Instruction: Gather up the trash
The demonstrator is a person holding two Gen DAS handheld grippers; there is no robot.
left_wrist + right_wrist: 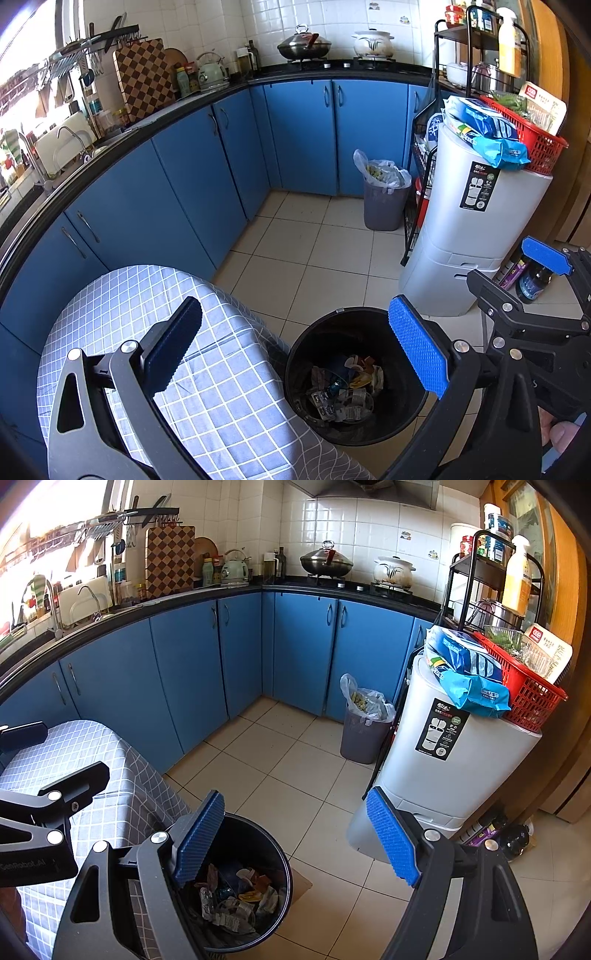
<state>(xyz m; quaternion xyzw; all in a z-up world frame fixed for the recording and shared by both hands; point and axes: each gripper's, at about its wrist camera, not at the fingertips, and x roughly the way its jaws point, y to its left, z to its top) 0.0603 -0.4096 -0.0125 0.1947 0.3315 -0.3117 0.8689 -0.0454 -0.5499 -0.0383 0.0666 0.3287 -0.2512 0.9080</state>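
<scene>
A black round bin (307, 350) (275, 853) stands on the tiled floor beside a table. Crumpled paper and wrappers (343, 391) (236, 897) lie in its bottom. My left gripper (295, 347) hovers above the bin's left side and the table edge, open and holding nothing. My right gripper (295, 840) is held over the bin's right rim, jaws wide and empty. Each gripper shows in the other's view: the right gripper (517, 273) at the right edge, the left gripper (48, 757) at the left edge over the table.
A table with a blue-and-white checked cloth (147, 295) (74, 746) is left of the bin. A grey basket lined with a plastic bag (384, 206) (362, 738) stands by the blue cabinets (184, 177). A tall white appliance (465, 229) carries a red basket (532, 140); bottles (532, 280) stand beside it.
</scene>
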